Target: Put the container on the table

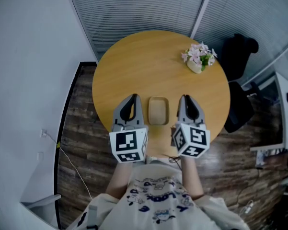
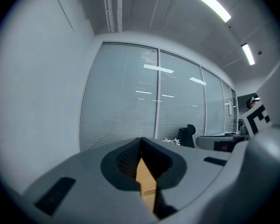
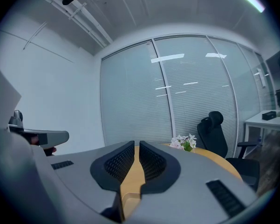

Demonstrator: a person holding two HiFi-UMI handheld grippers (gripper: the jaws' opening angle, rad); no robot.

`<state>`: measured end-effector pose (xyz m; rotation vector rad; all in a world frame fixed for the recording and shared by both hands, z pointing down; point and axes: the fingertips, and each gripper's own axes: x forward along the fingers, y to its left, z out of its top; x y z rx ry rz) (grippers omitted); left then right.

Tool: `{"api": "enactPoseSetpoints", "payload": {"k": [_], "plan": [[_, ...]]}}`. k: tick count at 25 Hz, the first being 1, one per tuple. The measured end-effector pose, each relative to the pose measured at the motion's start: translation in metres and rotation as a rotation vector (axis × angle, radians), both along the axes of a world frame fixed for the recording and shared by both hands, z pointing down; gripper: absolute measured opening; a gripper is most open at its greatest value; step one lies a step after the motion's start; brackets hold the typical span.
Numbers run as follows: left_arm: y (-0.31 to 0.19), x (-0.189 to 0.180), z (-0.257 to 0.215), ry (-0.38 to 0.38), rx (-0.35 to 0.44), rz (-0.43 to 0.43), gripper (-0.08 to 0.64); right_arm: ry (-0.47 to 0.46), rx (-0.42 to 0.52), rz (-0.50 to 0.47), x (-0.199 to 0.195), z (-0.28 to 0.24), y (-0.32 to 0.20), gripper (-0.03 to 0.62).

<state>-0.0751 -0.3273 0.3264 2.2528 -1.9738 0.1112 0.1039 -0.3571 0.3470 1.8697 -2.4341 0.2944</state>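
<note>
My left tool (image 1: 132,99) and my right tool (image 1: 185,100) over the near edge of the round table (image 1: 134,66), both pinched shut on nothing, the tan container (image 1: 158,110) lying flat on the table between them, untouched, pink flowers (image 1: 199,56) on the far side, black chair (image 1: 239,51) behind.
</note>
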Motion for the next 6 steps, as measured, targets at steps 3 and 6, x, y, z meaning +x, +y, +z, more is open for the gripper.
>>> {"api": "enactPoseSetpoints", "payload": {"k": [3, 6], "plan": [[-0.0008, 0.0007, -0.0007, 0.0, 0.002, 0.0, 0.003, 0.0, -0.002, -0.001, 0.0006, 0.0016, -0.0004, 0.034], [-0.0013, 0.0015, -0.0005, -0.002, 0.004, 0.0, 0.003, 0.001, -0.006, -0.003, 0.0006, 0.0031, -0.0002, 0.034]]}}
